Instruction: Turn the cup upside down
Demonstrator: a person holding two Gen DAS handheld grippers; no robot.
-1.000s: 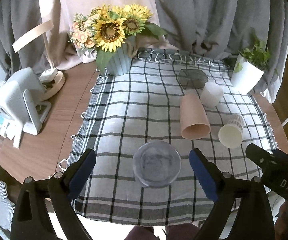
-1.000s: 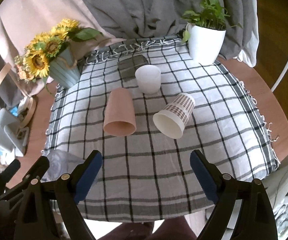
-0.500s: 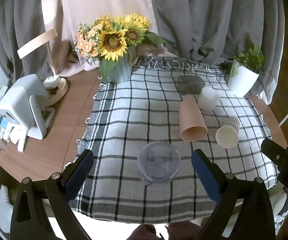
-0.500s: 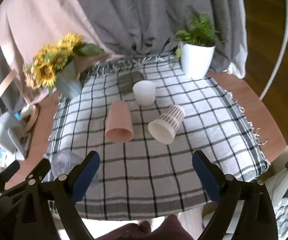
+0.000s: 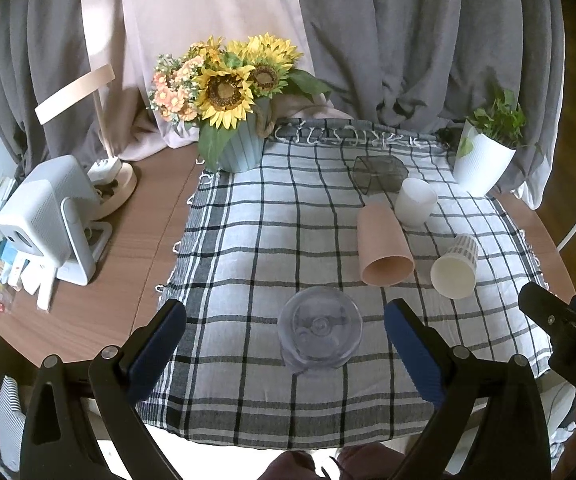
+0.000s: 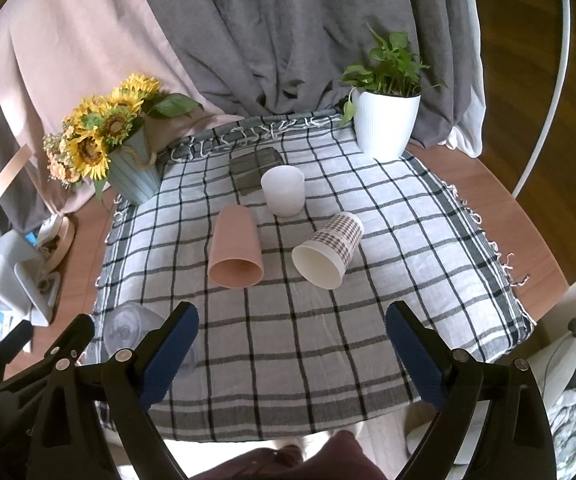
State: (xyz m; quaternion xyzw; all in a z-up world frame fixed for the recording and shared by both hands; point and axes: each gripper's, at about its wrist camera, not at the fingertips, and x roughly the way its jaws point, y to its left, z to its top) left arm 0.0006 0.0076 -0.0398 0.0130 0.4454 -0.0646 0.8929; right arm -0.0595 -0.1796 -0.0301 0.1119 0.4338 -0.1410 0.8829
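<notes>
Sitting bottom-up on the checked cloth, the clear cup is at twelve o'clock from my left gripper; both my grippers' jaws are wide apart, empty.

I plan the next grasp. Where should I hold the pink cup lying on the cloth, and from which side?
Grip the pink cup across its middle, probably coming from above with the right gripper. It lies on its side, mouth toward the camera, both flanks free.

Both grippers are black plastic frames dotted with silver screws. Their fingers wear blue pads. White letters mark the right gripper.
</notes>
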